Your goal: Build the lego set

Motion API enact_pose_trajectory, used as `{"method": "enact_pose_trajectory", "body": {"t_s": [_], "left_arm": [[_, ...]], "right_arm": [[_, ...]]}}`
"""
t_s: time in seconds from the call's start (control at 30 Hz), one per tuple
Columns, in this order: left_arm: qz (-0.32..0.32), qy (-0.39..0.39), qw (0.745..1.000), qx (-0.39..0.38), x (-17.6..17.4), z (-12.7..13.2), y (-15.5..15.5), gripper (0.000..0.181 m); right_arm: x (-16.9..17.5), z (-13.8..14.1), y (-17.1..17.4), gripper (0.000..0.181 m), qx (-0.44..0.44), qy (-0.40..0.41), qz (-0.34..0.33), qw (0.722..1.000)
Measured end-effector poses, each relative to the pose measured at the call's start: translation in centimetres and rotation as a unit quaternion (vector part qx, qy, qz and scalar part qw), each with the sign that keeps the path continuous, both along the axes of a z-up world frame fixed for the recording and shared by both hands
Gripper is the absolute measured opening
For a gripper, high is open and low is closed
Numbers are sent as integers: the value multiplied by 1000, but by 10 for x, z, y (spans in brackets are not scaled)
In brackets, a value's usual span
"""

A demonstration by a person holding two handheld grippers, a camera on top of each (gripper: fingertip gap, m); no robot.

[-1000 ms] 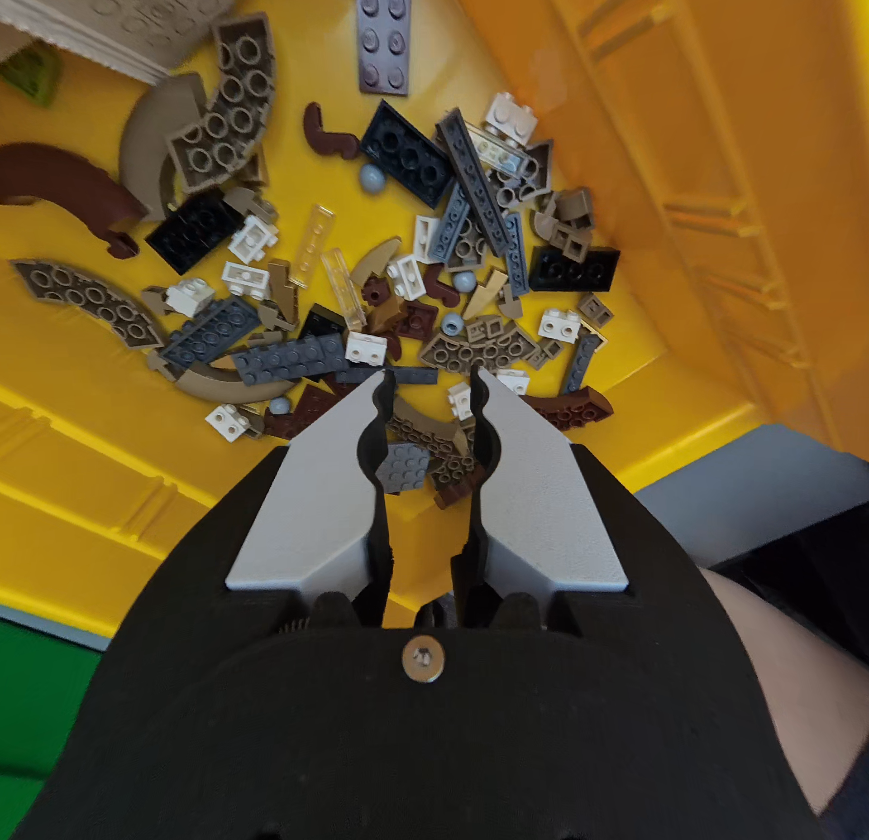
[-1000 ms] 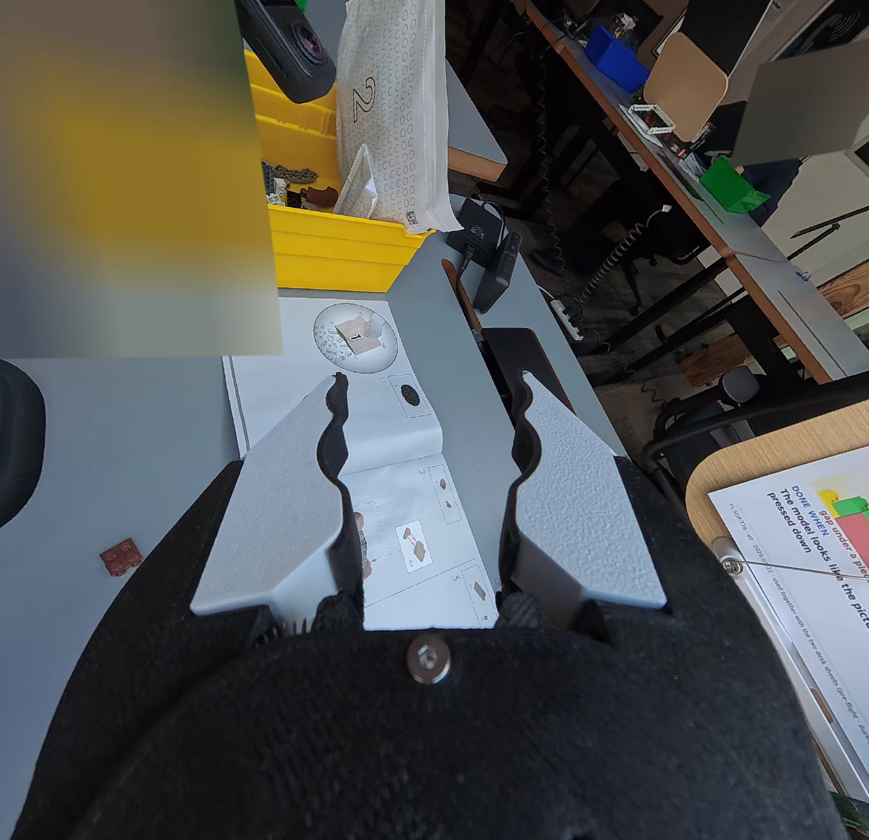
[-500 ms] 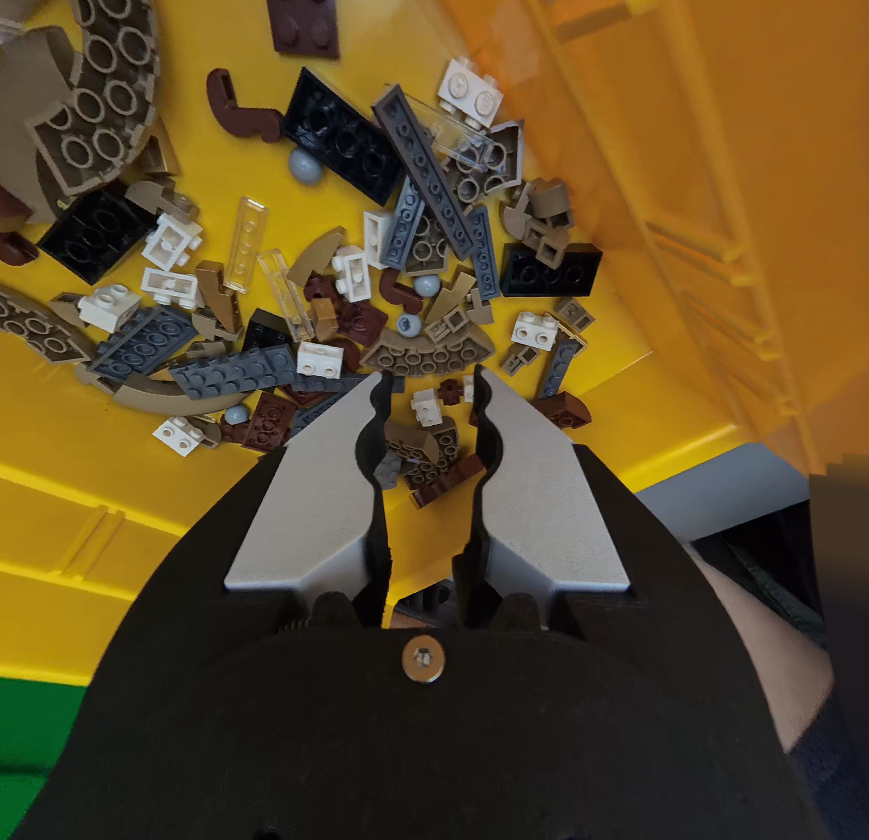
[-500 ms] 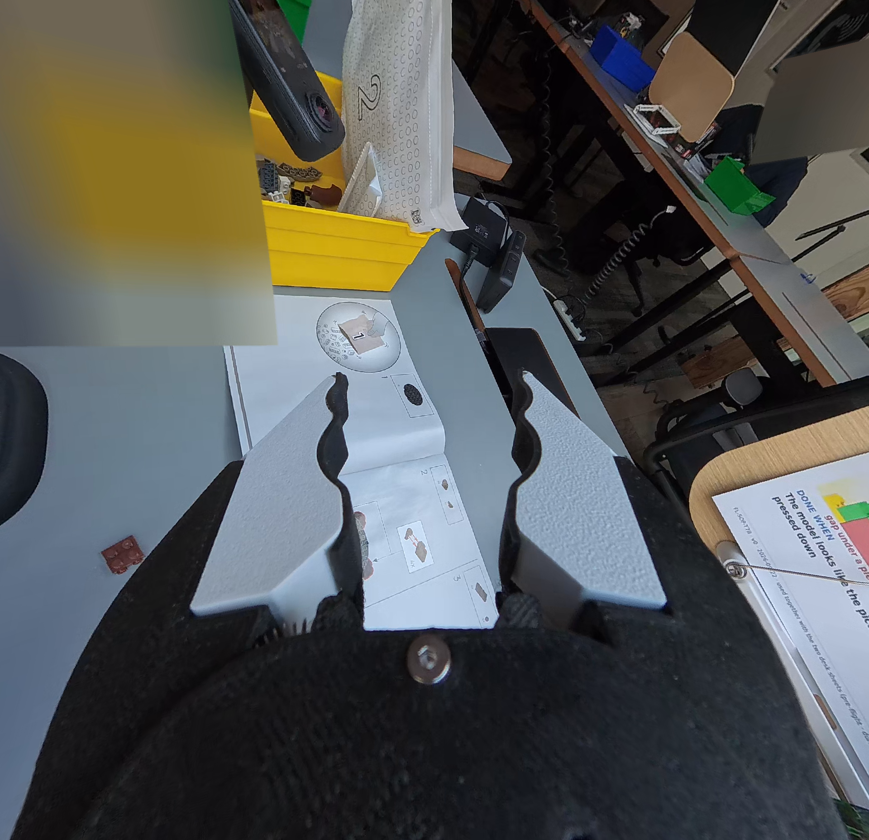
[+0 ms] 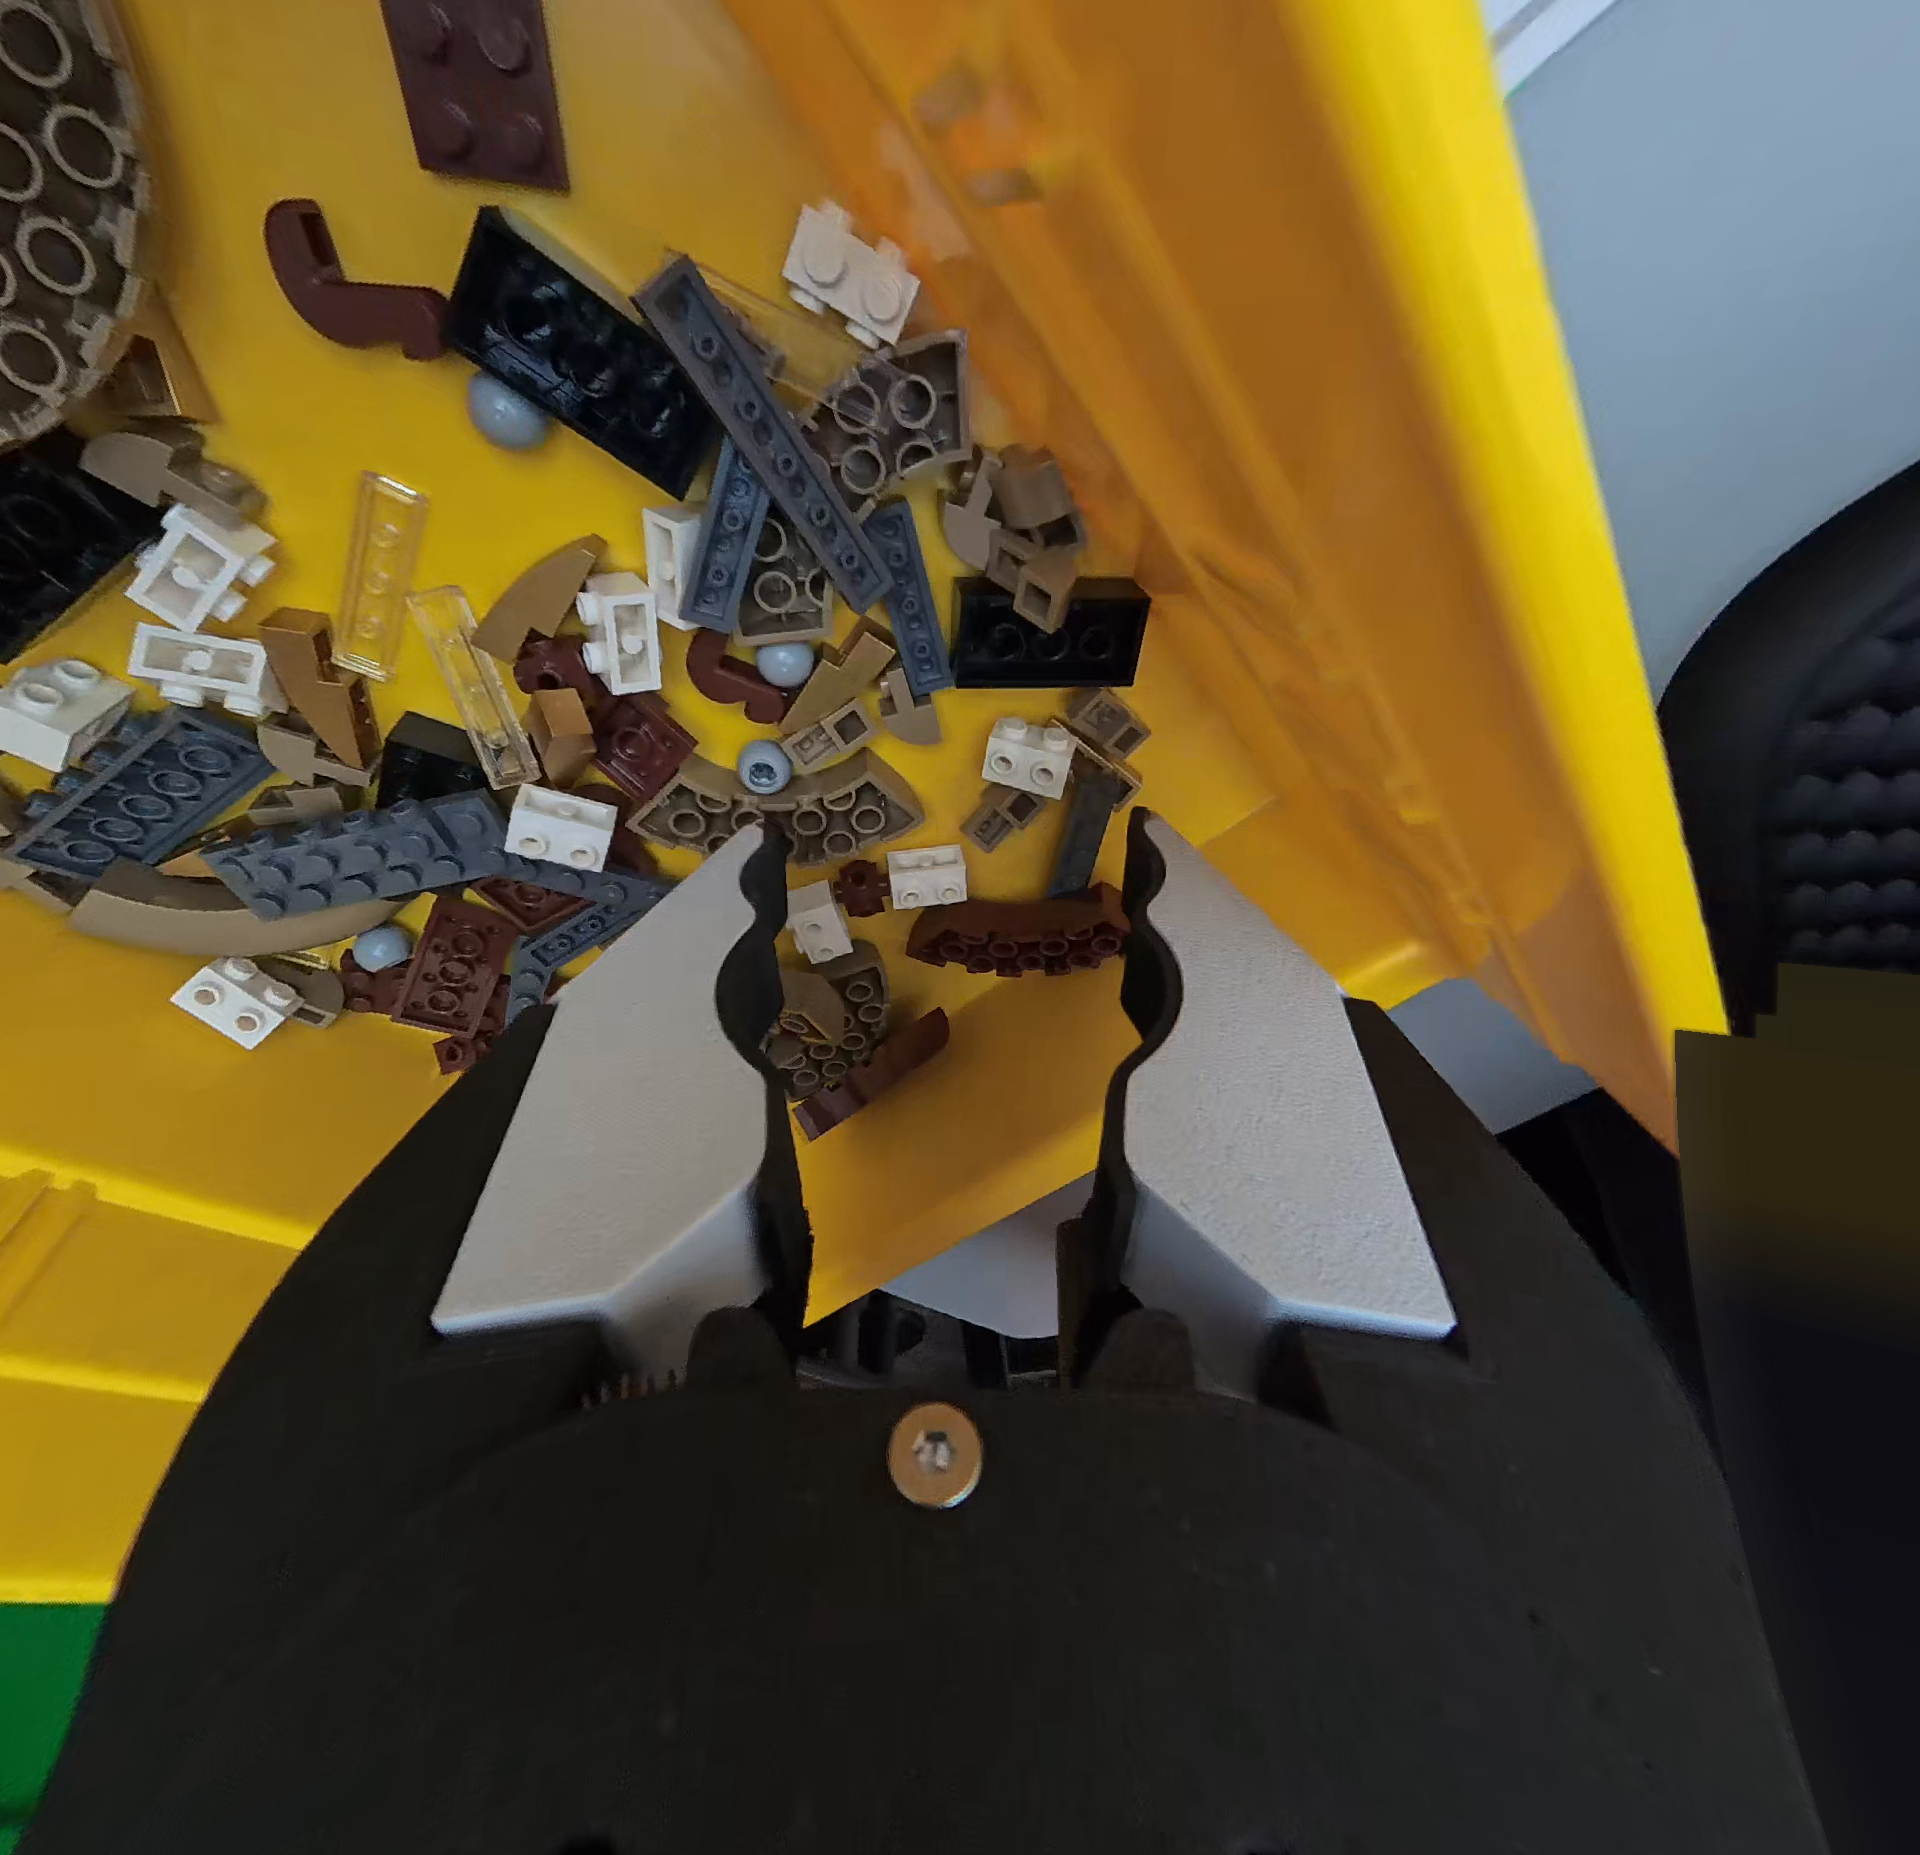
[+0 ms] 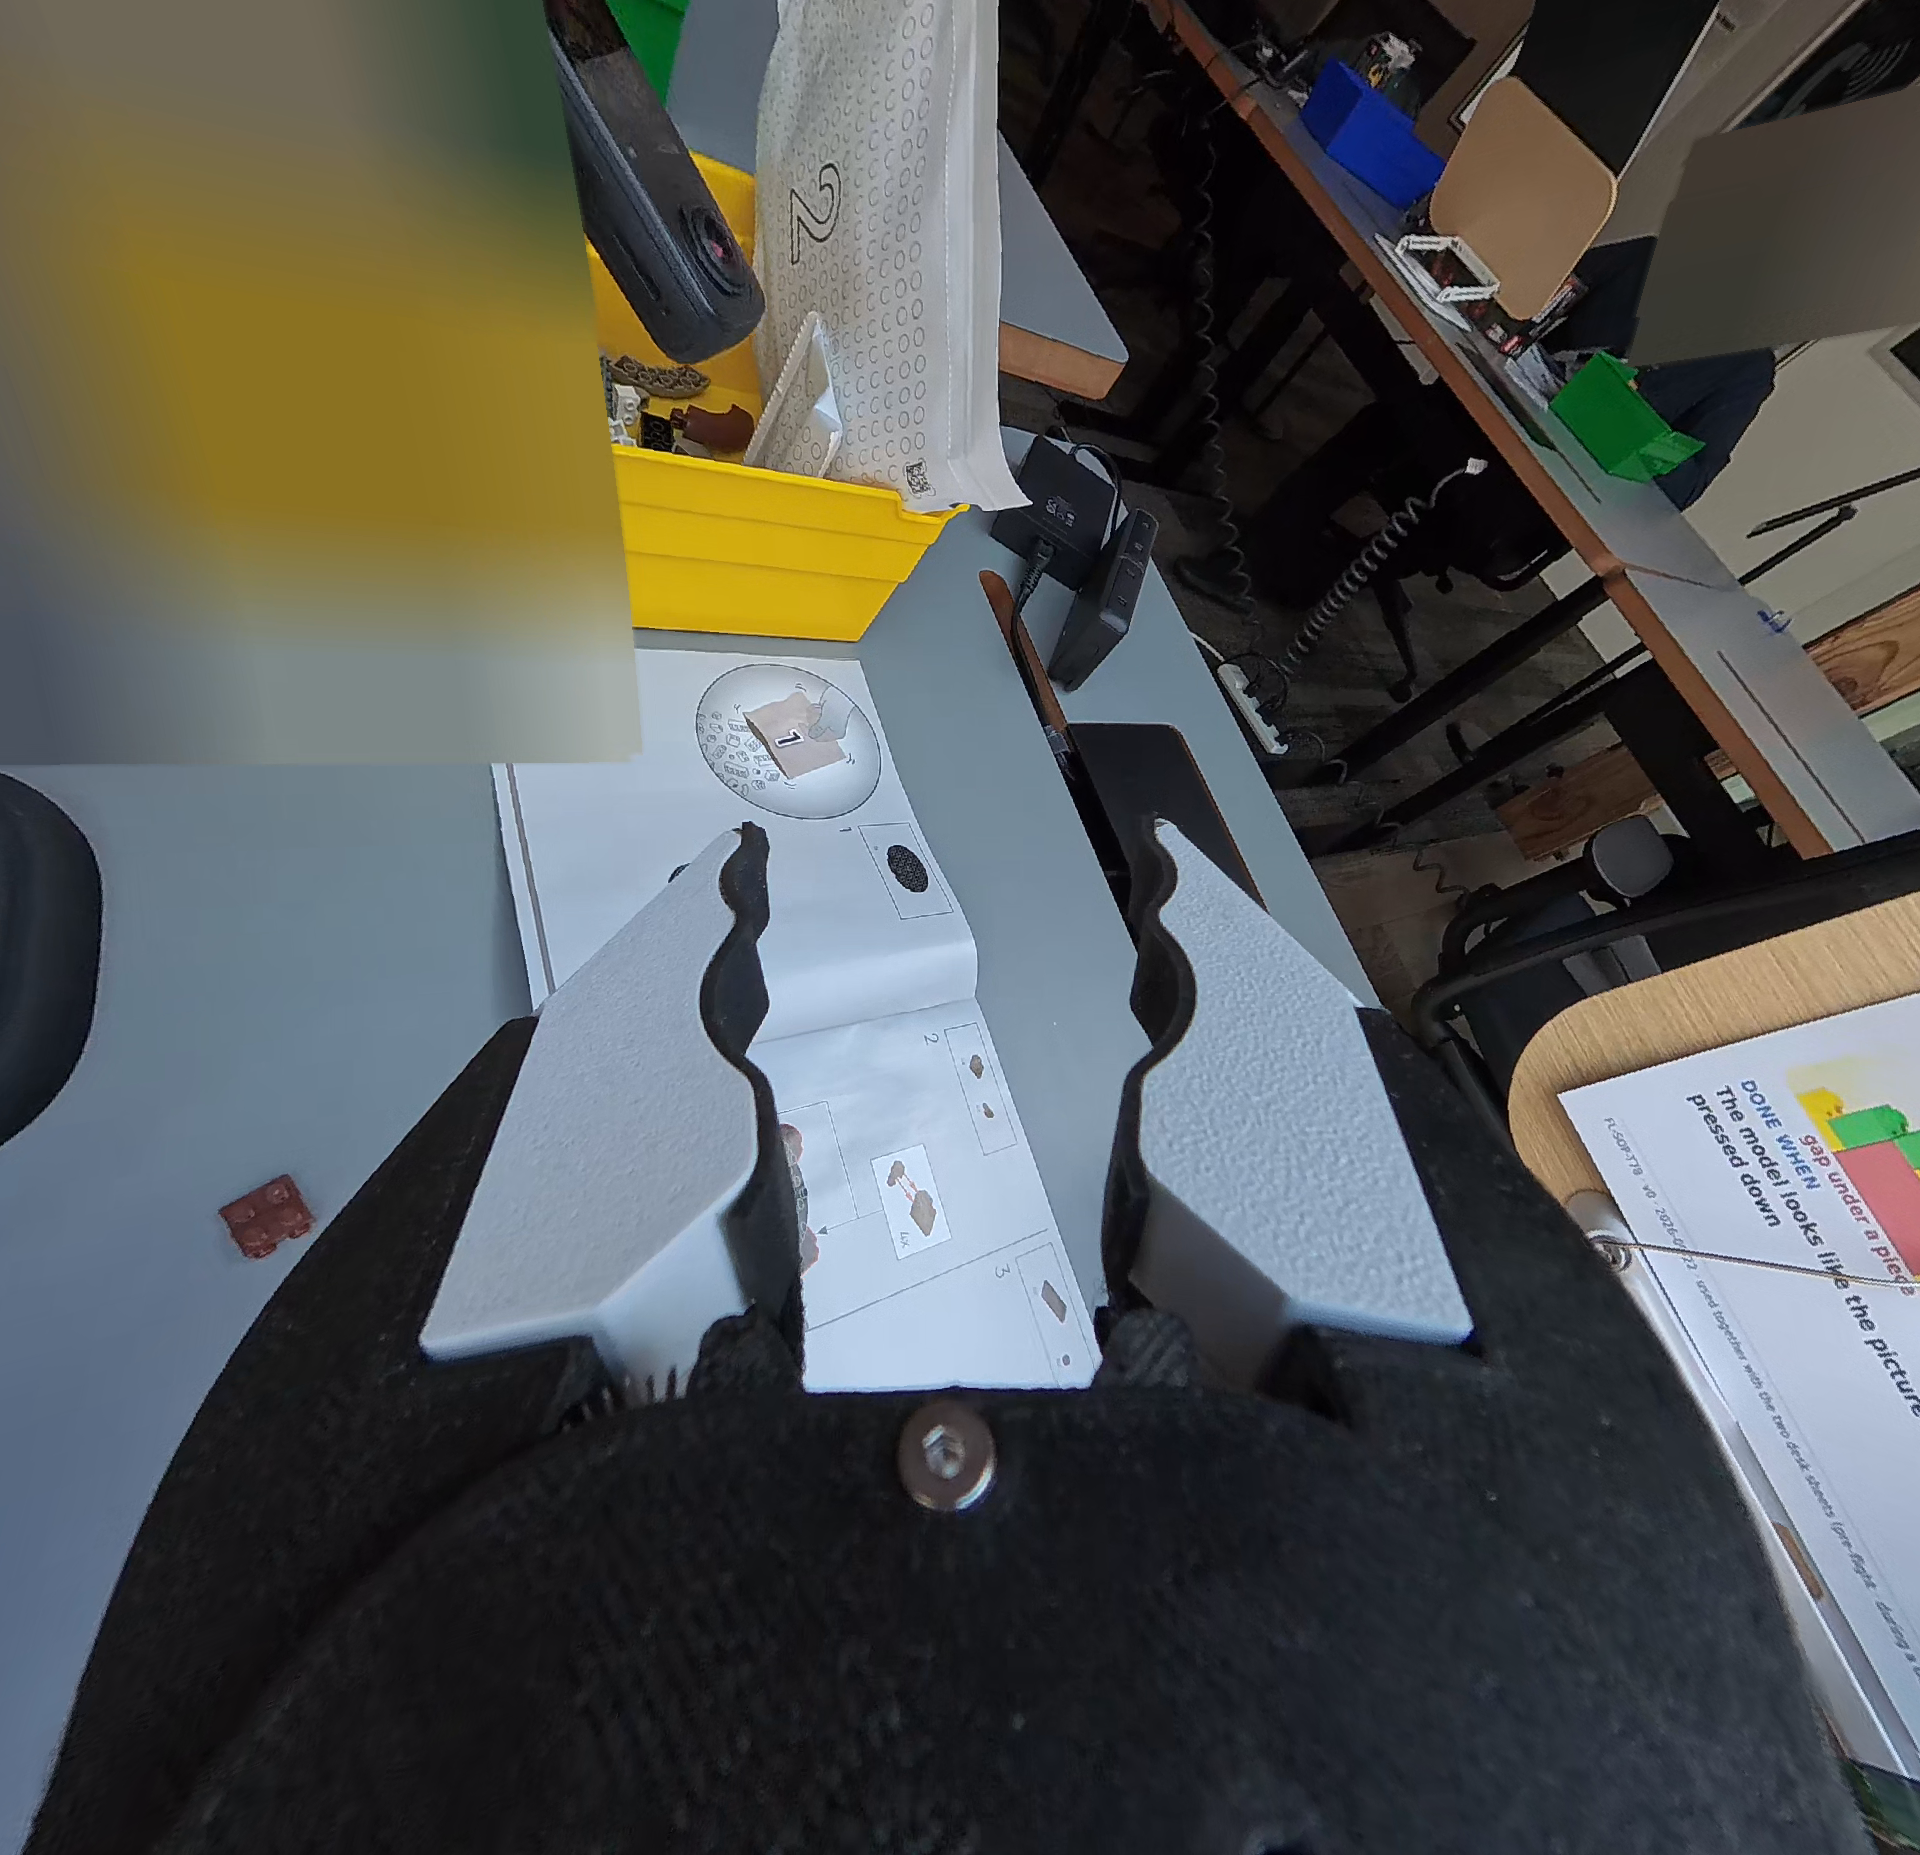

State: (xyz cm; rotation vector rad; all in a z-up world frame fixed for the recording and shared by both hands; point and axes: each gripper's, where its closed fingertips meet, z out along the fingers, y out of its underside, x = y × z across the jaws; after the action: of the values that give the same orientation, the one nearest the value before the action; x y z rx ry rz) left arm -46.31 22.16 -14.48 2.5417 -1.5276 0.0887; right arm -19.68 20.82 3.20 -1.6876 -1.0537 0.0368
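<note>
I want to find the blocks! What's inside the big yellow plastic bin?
The yellow plastic bin holds a loose pile of small grey, tan, brown, black and white bricks. The open left hand-held gripper hides some pieces beneath its fingers.

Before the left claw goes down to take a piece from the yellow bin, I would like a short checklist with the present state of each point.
1. Left claw open and empty: ok, wide gap, nothing between the fingers.
2. Pieces below the tips: ok, a small white brick and a reddish-brown curved plate lie there.
3. Target lies free: not ok, the pieces are crowded and some overlap.
4. Room beside the yellow bin wall: cannot tell, the wall is near the right-hand finger.
5. Right claw free: ok, open and empty above the instruction sheet.
6. Which piece is needed: cannot tell.
</note>
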Motion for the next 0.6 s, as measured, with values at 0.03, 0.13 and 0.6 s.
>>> {"method": "enact_pose_trajectory", "body": {"t_s": [0.03, 0.13, 0.6], "left_arm": [[10, 2, 1000, -3, 2, -1, 0, 66], [19, 33, 999, 22, -3, -4, 7, 66], [148, 98, 978, 111, -75, 24, 36, 41]], "right_arm": [[0, 1, 0, 71, 2, -1, 0, 1000], [1, 3, -1, 71, 5, 0, 0, 1000], [1, 1, -1, 71, 4, -6, 2, 1000]]}}
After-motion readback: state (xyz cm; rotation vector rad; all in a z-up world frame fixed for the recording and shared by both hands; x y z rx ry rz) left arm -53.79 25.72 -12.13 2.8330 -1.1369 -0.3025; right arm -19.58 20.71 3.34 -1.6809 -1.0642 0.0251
